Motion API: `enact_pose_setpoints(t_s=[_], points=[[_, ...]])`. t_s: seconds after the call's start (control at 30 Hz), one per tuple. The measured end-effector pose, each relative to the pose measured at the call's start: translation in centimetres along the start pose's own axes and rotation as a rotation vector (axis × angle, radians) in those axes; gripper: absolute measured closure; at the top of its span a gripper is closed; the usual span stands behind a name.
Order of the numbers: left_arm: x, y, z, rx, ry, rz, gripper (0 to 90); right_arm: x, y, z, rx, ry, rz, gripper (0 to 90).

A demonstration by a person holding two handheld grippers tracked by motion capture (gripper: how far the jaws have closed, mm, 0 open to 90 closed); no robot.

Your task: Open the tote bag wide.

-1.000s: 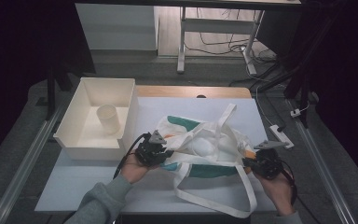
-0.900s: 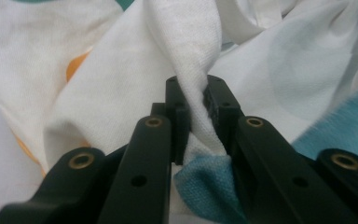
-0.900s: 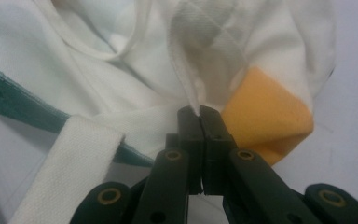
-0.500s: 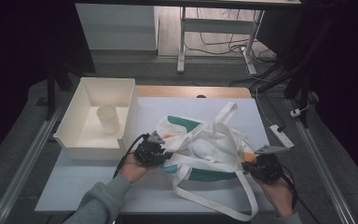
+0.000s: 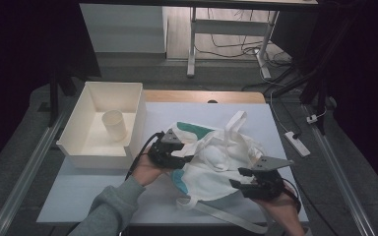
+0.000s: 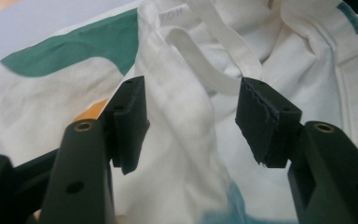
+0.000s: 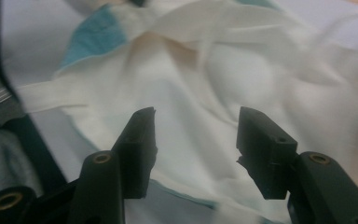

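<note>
Your left gripper and right gripper both stand with jaws apart, gripping nothing. The crumpled white cloth bag lies between them on the white table, beside the cream tray.

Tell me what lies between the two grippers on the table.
In the high view, the crumpled white cloth bag with green patches spans the stretch between the left gripper and the right gripper; both hold their jaws open over it.

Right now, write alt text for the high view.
Two hand-held grippers, left gripper and right gripper, both open, flank a crumpled white cloth bag with green patches on a white table. A white bin at left holds a cup.
</note>
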State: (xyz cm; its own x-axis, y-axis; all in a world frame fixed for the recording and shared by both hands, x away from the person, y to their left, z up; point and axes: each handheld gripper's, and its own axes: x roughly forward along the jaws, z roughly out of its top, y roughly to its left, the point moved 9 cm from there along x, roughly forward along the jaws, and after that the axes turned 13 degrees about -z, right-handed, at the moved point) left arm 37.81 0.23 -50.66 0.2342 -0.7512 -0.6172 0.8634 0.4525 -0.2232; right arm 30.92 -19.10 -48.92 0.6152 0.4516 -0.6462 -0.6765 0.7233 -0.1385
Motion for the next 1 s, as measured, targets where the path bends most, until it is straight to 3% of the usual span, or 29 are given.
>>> enact_pose_setpoints(t_s=[0.03,0.1,0.23,0.43,0.53,0.6,0.63,0.67,0.7,0.8,0.83,1.0], points=[[0.4,0.2,0.3,0.003,0.007,-0.001,42.7,0.0,0.0,0.0,0.0,0.0,0.0,46.0],[1.2,0.7,1.0,0.0,0.023,-0.001,41.7,0.6,1.9,-0.1,-0.038,0.012,0.049,44.1],[2.6,2.0,2.1,-0.013,0.067,0.01,40.7,1.2,3.1,-0.2,-0.062,0.027,0.073,42.9],[5.1,3.7,2.7,-0.069,0.128,-0.038,40.6,1.8,4.8,-0.5,-0.098,0.044,0.127,39.2],[6.1,4.1,2.6,-0.074,0.149,-0.061,46.4,2.0,5.8,-0.8,-0.127,0.054,0.159,37.3],[6.5,4.4,2.4,-0.065,0.17,-0.047,54.0,2.4,6.7,-1.1,-0.152,0.073,0.192,35.1],[6.6,4.6,2.3,-0.061,0.18,-0.029,54.0,2.4,6.7,-1.1,-0.152,0.073,0.192,35.1],[6.7,4.9,2.1,-0.049,0.193,-0.007,68.1,2.9,7.2,-1.6,-0.179,0.098,0.193,34.6],[6.7,5.1,1.9,-0.042,0.205,0.009,68.1,2.9,7.2,-1.6,-0.179,0.098,0.193,34.0],[6.7,5.6,1.6,-0.043,0.215,0.021,81.3,4.5,7.2,-2.9,-0.212,0.147,0.151,36.1],[6.6,5.7,1.6,-0.045,0.209,0.022,81.9,5.0,7.0,-3.2,-0.222,0.155,0.13,36.9],[6.1,6.2,1.8,-0.052,0.174,0.046,82.9,6.1,7.0,-4.2,-0.257,0.205,0.132,38.4]])
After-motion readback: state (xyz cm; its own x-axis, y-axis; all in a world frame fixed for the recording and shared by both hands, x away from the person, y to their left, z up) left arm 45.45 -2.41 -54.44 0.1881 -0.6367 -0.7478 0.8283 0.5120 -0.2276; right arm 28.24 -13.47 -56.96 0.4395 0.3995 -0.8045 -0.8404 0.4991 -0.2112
